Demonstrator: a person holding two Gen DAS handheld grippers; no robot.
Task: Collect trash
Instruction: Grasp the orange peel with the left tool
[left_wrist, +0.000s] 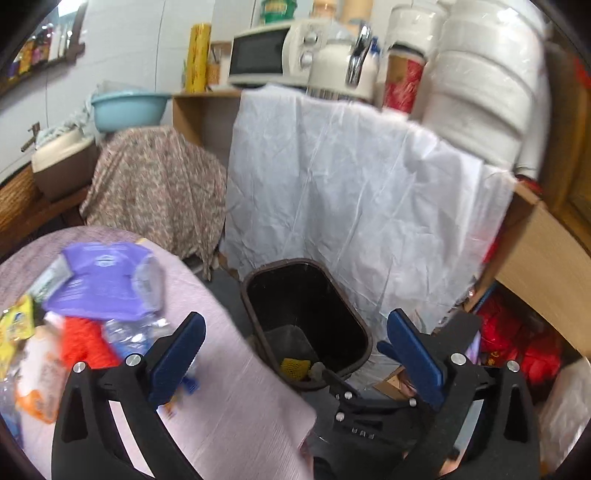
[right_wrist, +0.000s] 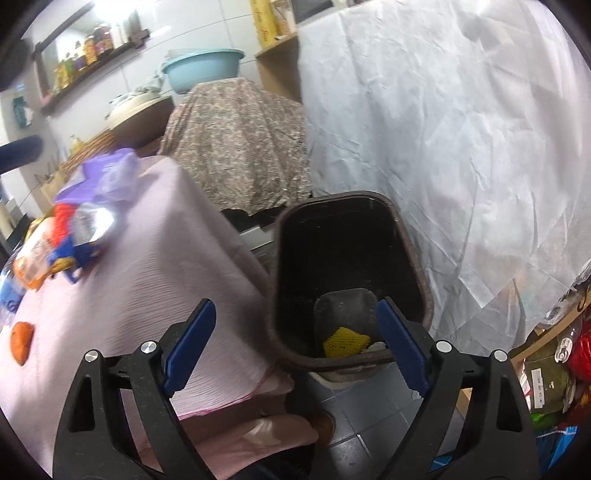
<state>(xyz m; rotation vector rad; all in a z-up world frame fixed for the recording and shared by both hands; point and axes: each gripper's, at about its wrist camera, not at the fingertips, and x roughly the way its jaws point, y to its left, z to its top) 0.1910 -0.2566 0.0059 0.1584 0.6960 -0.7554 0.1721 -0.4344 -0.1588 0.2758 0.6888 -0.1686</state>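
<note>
A dark brown trash bin (left_wrist: 273, 280) (right_wrist: 413, 236) stands on the floor beside the table's right edge. A yellow net scrap (left_wrist: 295, 365) (right_wrist: 345, 341) lies at its bottom. My left gripper (left_wrist: 295, 321) is open and empty above the bin's near side. My right gripper (right_wrist: 295, 306) is also open and empty, over the bin's near rim. Trash is piled at the left of the pink-clothed table (left_wrist: 229, 387) (right_wrist: 147, 258): a purple packet (left_wrist: 99, 273) (right_wrist: 107, 173), a red wrapper (left_wrist: 81, 339), a clear bottle (left_wrist: 129, 332) and an orange-white bag (left_wrist: 37, 384) (right_wrist: 35, 258). An orange scrap (right_wrist: 21, 341) lies apart.
A white sheet (left_wrist: 351, 184) (right_wrist: 461, 129) hangs over the shelf behind the bin. A floral cloth (left_wrist: 159, 184) (right_wrist: 240, 147) covers something to the left. Red bags (left_wrist: 517, 339) are stuffed under the shelf at right. A person's pink-clothed leg (right_wrist: 258, 435) is below the table edge.
</note>
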